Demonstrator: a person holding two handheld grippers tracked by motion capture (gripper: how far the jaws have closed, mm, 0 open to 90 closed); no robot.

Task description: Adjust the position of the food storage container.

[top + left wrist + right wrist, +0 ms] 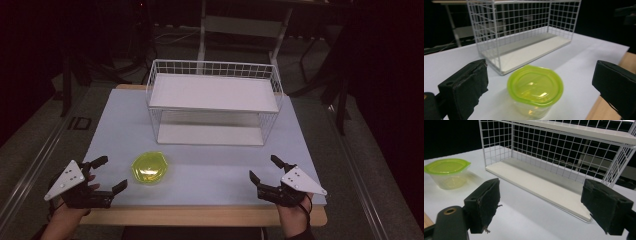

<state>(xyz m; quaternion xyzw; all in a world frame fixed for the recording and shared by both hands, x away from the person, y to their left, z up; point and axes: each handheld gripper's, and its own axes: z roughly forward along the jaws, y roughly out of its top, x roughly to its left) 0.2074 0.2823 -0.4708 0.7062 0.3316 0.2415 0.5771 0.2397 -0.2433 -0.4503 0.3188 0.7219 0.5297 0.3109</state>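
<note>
A clear plastic container with a yellow-green lid (149, 168) stands on the pale table top (210, 172) at the front left. My left gripper (111, 173) rests just to its left, open, its jaws pointing toward the container without touching it. In the left gripper view the container (535, 87) sits a little ahead of the left gripper (540, 68), between the lines of the wide jaws. My right gripper (264, 168) is at the front right, open and holding nothing. The right gripper view has the container (447, 168) far to the left of the right gripper (544, 190).
A white wire rack (215, 100) with a lower and an upper shelf stands at the back middle of the table, its open side toward me; it is also ahead in the left gripper view (524, 32) and the right gripper view (564, 157). The wooden table edge (200, 216) runs along the front.
</note>
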